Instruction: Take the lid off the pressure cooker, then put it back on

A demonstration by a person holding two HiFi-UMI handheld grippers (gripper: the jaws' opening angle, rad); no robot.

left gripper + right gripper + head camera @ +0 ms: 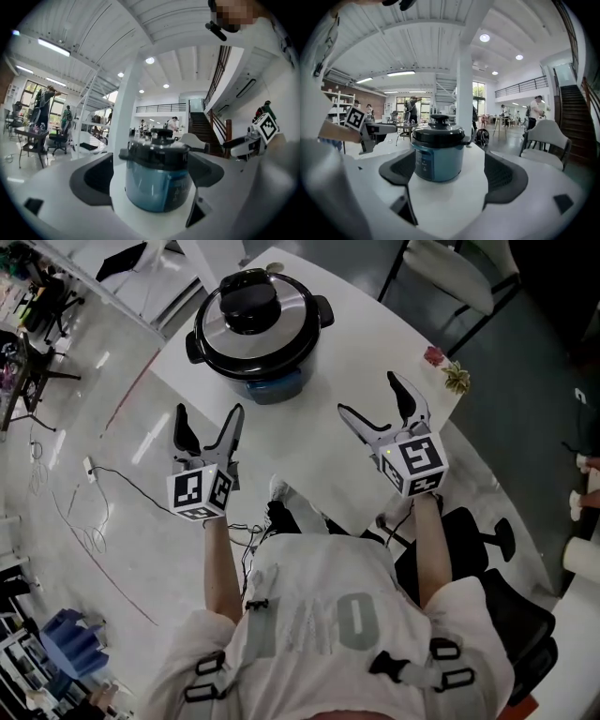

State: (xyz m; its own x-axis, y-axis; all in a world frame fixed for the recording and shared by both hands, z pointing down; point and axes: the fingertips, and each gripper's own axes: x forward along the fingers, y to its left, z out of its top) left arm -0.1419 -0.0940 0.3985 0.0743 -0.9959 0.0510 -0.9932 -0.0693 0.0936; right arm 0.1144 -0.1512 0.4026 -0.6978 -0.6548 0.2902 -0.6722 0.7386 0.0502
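Observation:
A blue pressure cooker [272, 385] stands on the white table [375, 352], its steel lid [255, 324] with a black knob [249, 304] seated on top. My left gripper [210, 425] hovers open near the table's front left edge, a short way in front of the cooker. On the right, my right gripper [377, 396] is open too, beside and short of the pot. The cooker [158, 178] fills the left gripper view between spread jaws. In the right gripper view the cooker [438, 154] stands farther off, lid [439, 133] on. Neither gripper touches anything.
A small plant and a pink object [448, 371] sit at the table's right edge. Chairs [459, 277] stand beyond the table, and an office chair [487, 549] is at my right. Cables [103, 493] trail on the floor at left.

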